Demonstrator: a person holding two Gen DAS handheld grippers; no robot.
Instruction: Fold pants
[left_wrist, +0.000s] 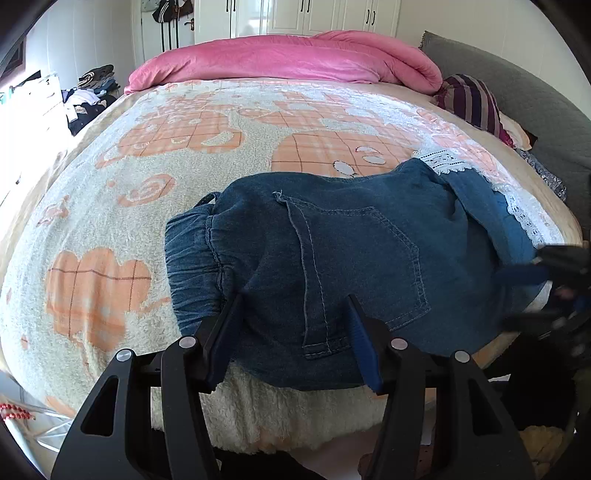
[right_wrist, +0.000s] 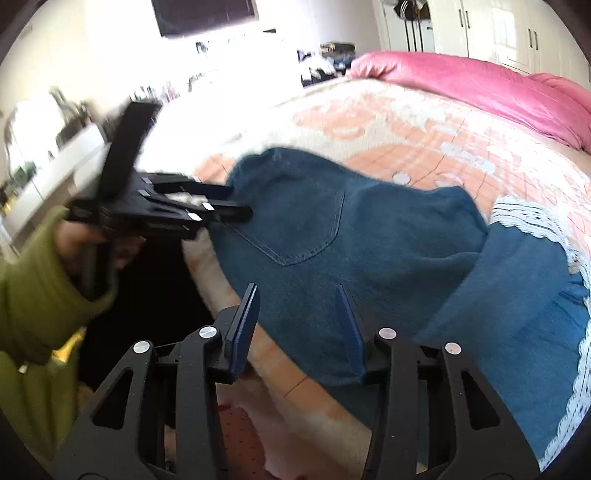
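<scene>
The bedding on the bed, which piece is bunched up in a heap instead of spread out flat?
The pink quilt, heaped along the far edge of the bed. The cream and orange patterned blanket lies spread flat, with the denim pants on it.

No readable text, labels or numbers anywhere.

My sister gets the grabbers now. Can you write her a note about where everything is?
Left tool: open, its fingers either side of the seat of the denim pants, near the waistband. Nothing gripped.
Right tool: open, over the near edge of the pants toward the leg end. Nothing gripped.
Pants: lying on the fleece blanket at the near edge of the bed, back pocket up, lace-trimmed hems folded back over the legs.
Done: the legs look folded over once.
Left: probably one more fold to make a small bundle, then smooth it flat.
</scene>
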